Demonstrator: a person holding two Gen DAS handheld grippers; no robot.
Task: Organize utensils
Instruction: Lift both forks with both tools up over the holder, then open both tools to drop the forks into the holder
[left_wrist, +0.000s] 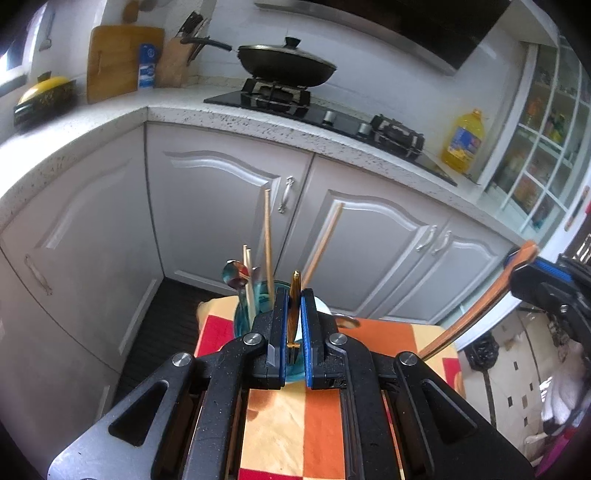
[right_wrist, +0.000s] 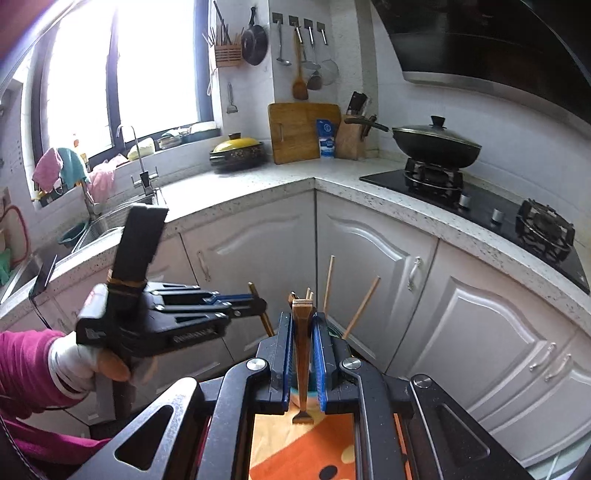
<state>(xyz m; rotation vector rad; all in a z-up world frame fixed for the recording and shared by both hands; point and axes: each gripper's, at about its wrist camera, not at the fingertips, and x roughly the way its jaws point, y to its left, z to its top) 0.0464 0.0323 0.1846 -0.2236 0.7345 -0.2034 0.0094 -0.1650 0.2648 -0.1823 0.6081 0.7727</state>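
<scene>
Looking along the left tongs (left_wrist: 294, 295): pressing together on a slim gold-handled utensil (left_wrist: 293, 321), gripping it upright above the table (left_wrist: 291, 417) with its checked orange cloth. Just beyond, near the table's far left corner, seeing the blue glass (left_wrist: 263, 293) already carrying chopsticks (left_wrist: 268, 236) and spoons (left_wrist: 235, 274). Off past the table's right edge, catching the right tongs (left_wrist: 519, 260) pinching a long wooden utensil (left_wrist: 476, 306) that is slanting down toward the cloth.

Looking along the right tongs (right_wrist: 303, 321): clamping the long wooden utensil (right_wrist: 303, 347) mid-handle, its flat end hanging over the table (right_wrist: 295, 443), with chopsticks (right_wrist: 328, 280) poking up behind. To the left, seeing a gloved hand (right_wrist: 85, 362) below a magenta sleeve (right_wrist: 26, 362) holding the left tongs (right_wrist: 258, 304), closed on the gold-handled utensil (right_wrist: 266, 325).

Judging the step as bringing both held pieces to the glass, neither yet dropped in. Next, probably needing one piece at a time: steering its lower end over the rim, finding a gap among the chopsticks, tipping it upright, lowering, then spreading the tongs; taking care not to knock the glass off the corner.
</scene>
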